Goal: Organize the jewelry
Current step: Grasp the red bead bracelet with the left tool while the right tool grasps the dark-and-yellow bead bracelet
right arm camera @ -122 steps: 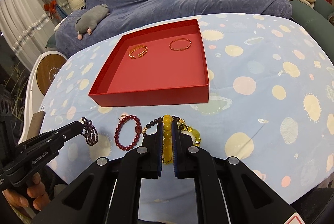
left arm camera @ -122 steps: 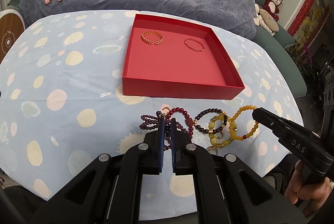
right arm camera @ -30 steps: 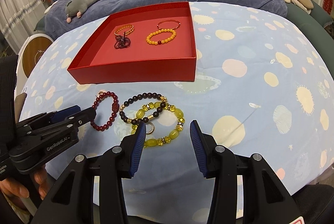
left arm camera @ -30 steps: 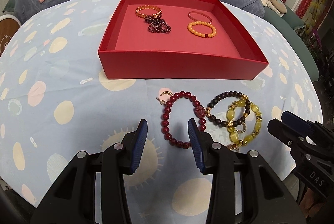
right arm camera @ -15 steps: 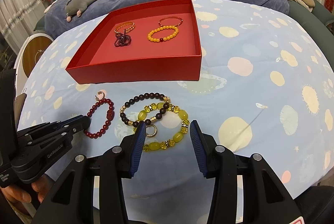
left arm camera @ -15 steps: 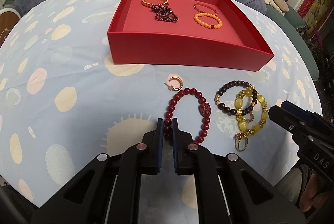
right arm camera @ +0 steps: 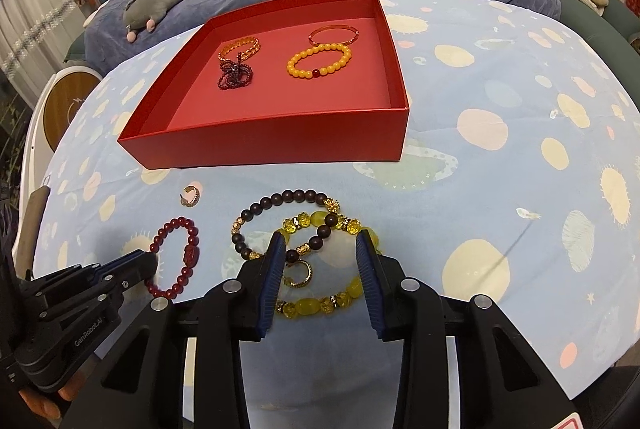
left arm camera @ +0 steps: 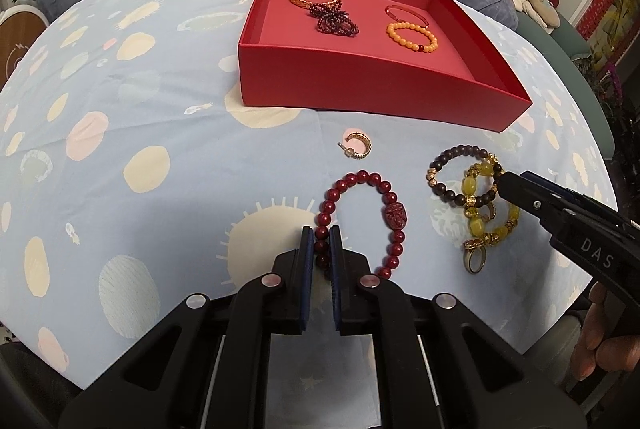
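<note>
The dark red round-bead bracelet (left arm camera: 362, 217) lies on the spotted blue tablecloth (left arm camera: 120, 117), and the left gripper (left arm camera: 322, 243) has just closed on its near side, so it can go next to the red cardboard box (left arm camera: 360, 85). The right gripper (right arm camera: 322, 259), half open, has been closing around the yellow glass-bead bracelet (right arm camera: 320, 303) and holds nothing yet.

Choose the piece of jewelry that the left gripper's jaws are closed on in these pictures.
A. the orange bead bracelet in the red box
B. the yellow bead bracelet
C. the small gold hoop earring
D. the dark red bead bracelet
D: the left gripper has its pads pressed on the near-left beads of the dark red bead bracelet, on the tablecloth.
</note>
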Demonstrator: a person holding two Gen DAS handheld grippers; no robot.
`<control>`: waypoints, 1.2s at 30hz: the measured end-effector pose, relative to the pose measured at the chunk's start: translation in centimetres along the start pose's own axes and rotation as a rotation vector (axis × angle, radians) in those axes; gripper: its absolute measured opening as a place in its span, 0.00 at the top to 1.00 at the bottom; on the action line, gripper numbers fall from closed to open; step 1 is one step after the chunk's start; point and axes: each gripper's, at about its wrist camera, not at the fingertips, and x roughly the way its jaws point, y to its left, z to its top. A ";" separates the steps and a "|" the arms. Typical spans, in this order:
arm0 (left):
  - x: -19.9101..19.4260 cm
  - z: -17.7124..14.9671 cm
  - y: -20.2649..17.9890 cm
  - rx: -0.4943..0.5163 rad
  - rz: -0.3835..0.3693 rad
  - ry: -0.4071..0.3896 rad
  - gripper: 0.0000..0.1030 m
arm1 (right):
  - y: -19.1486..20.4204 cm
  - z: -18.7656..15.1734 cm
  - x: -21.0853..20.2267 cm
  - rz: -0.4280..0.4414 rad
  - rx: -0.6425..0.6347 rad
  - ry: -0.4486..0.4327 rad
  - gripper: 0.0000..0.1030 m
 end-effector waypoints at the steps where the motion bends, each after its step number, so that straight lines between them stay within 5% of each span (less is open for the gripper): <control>1: 0.0 0.1 0.0 0.000 -0.001 0.000 0.92 | 0.0 0.1 0.2 0.001 -0.002 0.003 0.73; 18: 0.3 0.6 0.2 -0.004 -0.012 -0.006 0.92 | -0.4 0.1 1.7 0.016 0.015 0.037 0.90; 36: -3.2 1.0 -0.3 -0.017 -0.051 -0.045 0.92 | -0.1 0.5 -4.1 0.045 -0.002 -0.069 0.93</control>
